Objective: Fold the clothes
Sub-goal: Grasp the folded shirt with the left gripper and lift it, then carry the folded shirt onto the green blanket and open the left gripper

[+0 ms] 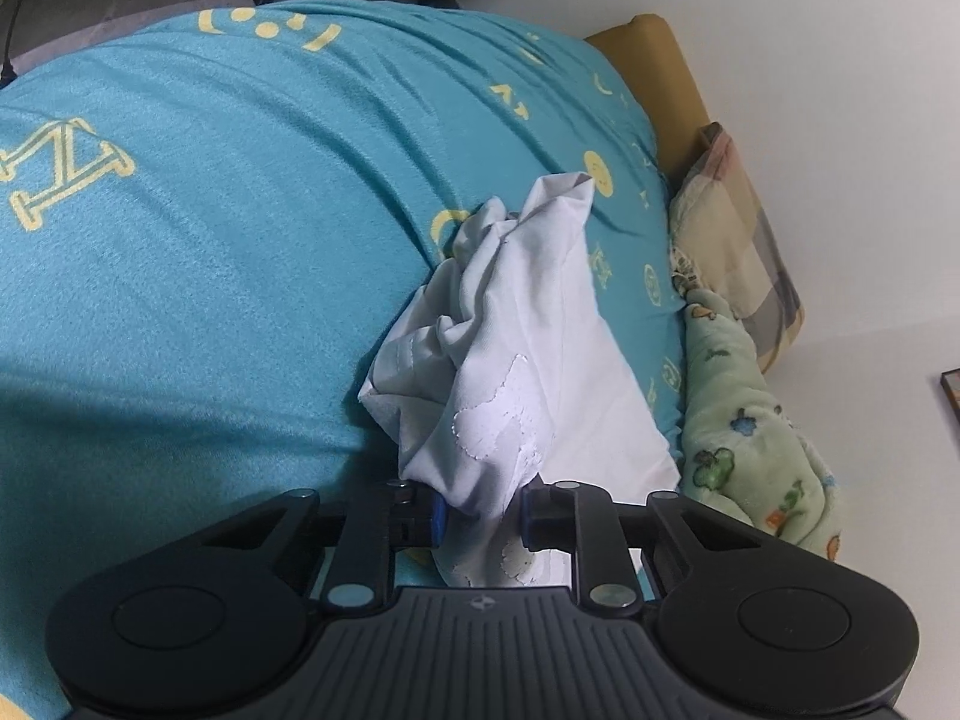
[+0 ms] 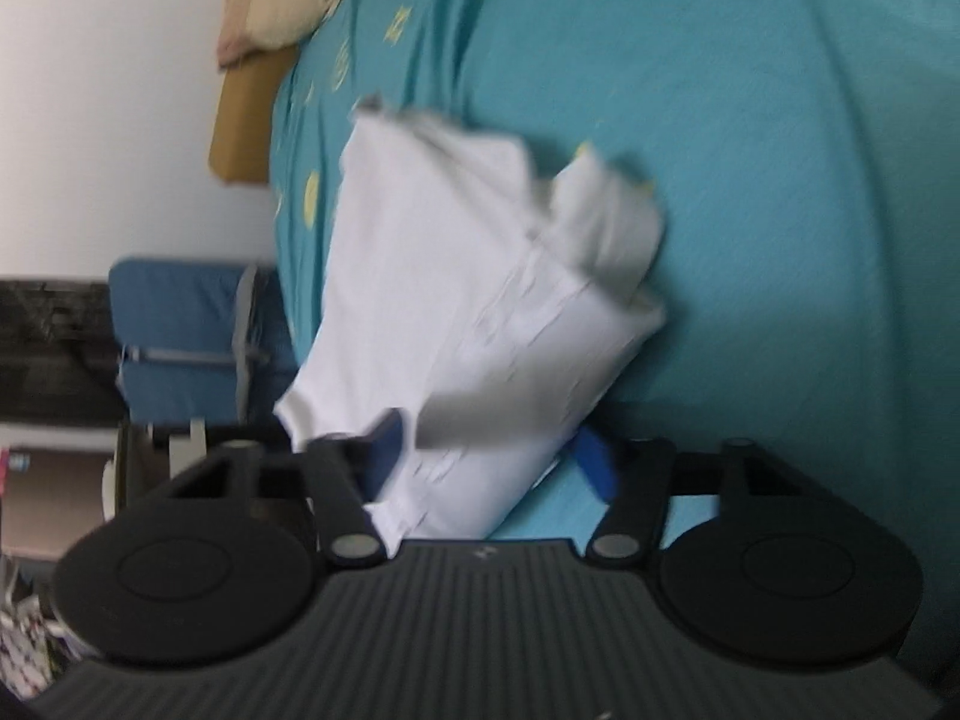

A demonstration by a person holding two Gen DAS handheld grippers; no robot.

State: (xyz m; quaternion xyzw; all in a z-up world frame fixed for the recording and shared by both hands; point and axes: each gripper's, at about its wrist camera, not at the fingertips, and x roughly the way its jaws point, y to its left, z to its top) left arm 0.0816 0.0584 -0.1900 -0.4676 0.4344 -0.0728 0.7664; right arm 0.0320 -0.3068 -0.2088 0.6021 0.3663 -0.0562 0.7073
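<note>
- The left claw (image 1: 483,513) is clamped on a bunched edge of the white garment (image 1: 516,324).
- The right claw (image 2: 489,450) has cloth between its blue pads (image 2: 387,441); the blurred view leaves it unclear whether it pinches.
- The garment hangs crumpled above the teal bedsheet (image 1: 210,228).
- A green patterned blanket (image 1: 744,420) lies beside the bed's edge, near a plaid pillow (image 1: 738,240).

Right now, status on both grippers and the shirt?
Left gripper shut on white cotton shirt. Right gripper around the same shirt, fingers apart, view blurred. Shirt bunched, unfolded, on teal patterned bedsheet. Green fleece blanket alongside.
</note>
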